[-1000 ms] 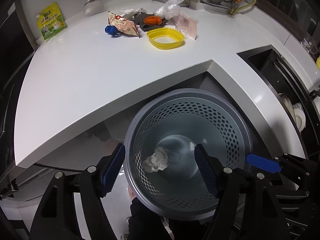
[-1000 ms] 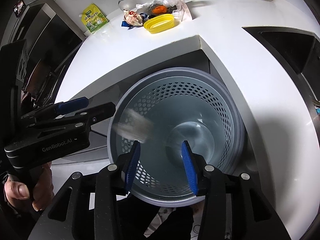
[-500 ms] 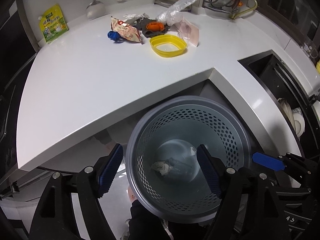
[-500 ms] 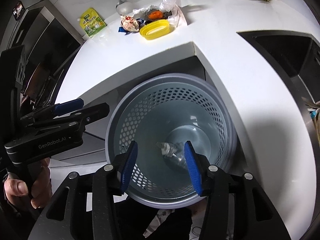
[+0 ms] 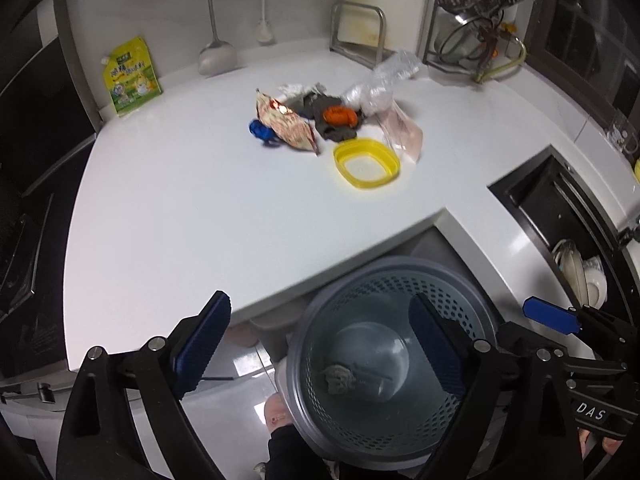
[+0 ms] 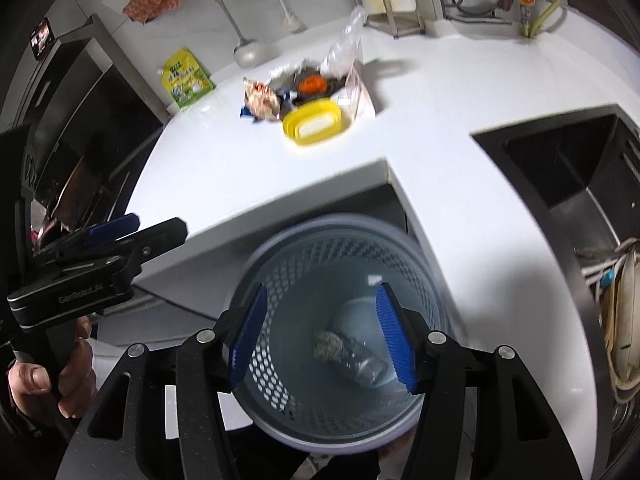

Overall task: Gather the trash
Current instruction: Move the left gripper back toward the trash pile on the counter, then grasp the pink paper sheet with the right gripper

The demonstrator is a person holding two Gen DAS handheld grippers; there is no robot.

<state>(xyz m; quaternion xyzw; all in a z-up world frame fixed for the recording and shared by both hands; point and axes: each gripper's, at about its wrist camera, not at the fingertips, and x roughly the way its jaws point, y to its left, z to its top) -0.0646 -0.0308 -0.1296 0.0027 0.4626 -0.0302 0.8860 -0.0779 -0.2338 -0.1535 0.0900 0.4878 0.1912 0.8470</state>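
Crumpled grey-white paper wad point(image 5: 339, 378) lying in perforated grey plastic bin point(image 5: 472, 412); left gripper point(image 5: 320, 344) and right gripper point(image 6: 322, 338) being opened, nothing held.

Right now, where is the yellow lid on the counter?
In the left wrist view, the yellow lid lies on the white counter at the near edge of the trash pile, just in front of the orange piece and left of the pink bag.

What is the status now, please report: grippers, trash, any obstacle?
Left gripper and right gripper opening, both empty, over bin. Crumpled wad in bin. Trash pile waits on counter. Path clear.
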